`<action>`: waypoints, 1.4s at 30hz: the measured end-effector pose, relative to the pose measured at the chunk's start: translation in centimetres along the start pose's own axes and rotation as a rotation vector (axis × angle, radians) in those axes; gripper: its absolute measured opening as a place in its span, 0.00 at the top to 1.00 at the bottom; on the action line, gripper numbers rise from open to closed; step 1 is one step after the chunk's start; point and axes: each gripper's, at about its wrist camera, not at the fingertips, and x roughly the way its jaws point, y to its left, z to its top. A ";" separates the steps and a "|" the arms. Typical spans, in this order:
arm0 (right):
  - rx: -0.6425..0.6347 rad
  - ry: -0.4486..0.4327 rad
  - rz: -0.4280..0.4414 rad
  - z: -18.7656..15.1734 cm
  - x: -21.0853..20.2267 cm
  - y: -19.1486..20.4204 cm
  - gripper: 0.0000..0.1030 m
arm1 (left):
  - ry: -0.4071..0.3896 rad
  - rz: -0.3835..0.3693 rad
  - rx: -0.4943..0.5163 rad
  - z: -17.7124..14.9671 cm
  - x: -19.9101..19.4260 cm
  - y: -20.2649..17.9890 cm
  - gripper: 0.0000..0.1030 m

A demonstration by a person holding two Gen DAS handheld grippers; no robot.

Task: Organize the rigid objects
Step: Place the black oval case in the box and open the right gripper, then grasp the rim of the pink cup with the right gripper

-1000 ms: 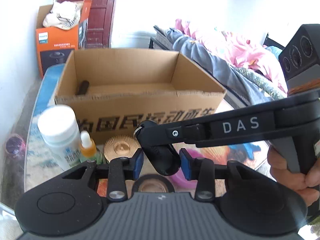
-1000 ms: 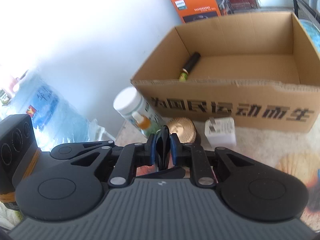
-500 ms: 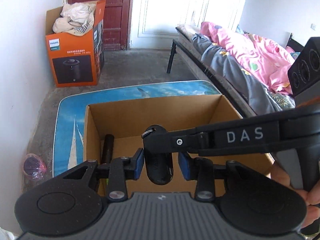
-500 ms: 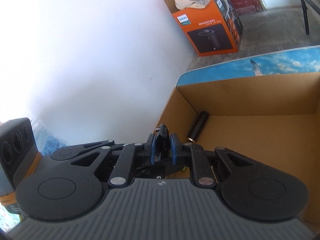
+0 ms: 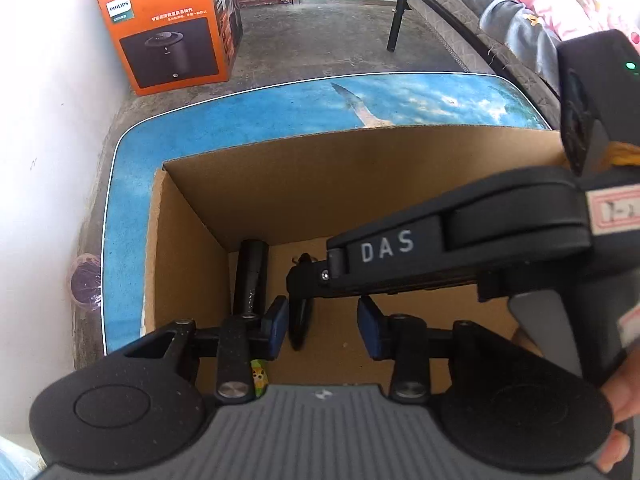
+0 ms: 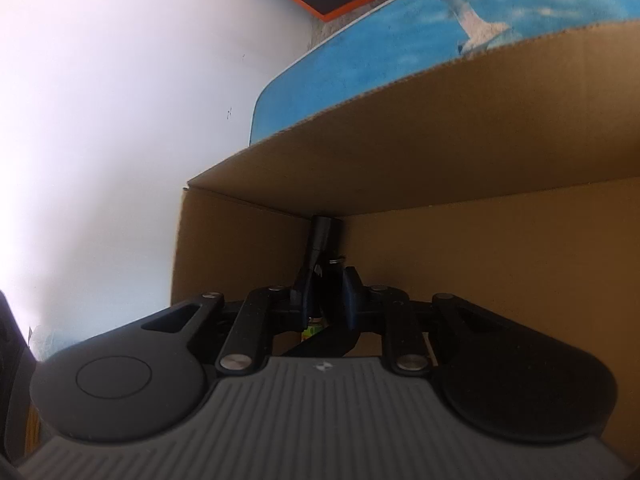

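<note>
We look down into an open cardboard box (image 5: 192, 248) standing on a blue table (image 5: 240, 120); an orange carton (image 5: 168, 32) sits on the floor beyond. The right gripper (image 5: 304, 280) reaches in from the right, gripped by a hand (image 5: 624, 400) at the frame's edge, and pinches a black fob (image 5: 300, 316) by its upper part, just below the fob's small ring. Its jaws have just been opening a little, with the fob between them. The fob hangs roughly upright, inside the box, near the left wall. The left gripper (image 5: 323, 330) is spread, and its jaws too have just been opening. The fob's lower end sits between its blue pads (image 5: 276, 328), just beside the left one and clearly apart from the right one; we cannot tell whether it touches the left pad. A black tube (image 5: 250, 276) lies on the box floor along the left wall, reaching into the far corner, just left of the fob. From the right wrist view the tube shows straight ahead, past the pinched fob.
</note>
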 end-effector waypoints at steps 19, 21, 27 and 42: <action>-0.223 -0.361 0.147 -15.8 -21.8 0.9 0.74 | -0.371 -0.222 0.067 -11.6 -16.0 -1.6 0.48; -0.223 -0.390 0.128 -18.8 -22.9 -0.5 0.73 | -0.383 -0.278 0.054 -14.4 -16.0 -2.0 0.46; -0.177 -0.413 -0.042 -26.6 -21.9 -5.7 0.72 | -0.361 -0.306 0.081 -21.4 -12.9 -5.0 0.46; -0.300 -0.354 -0.344 -29.4 -14.1 -6.6 0.72 | -0.249 -0.202 0.296 -25.8 -5.6 -12.4 0.36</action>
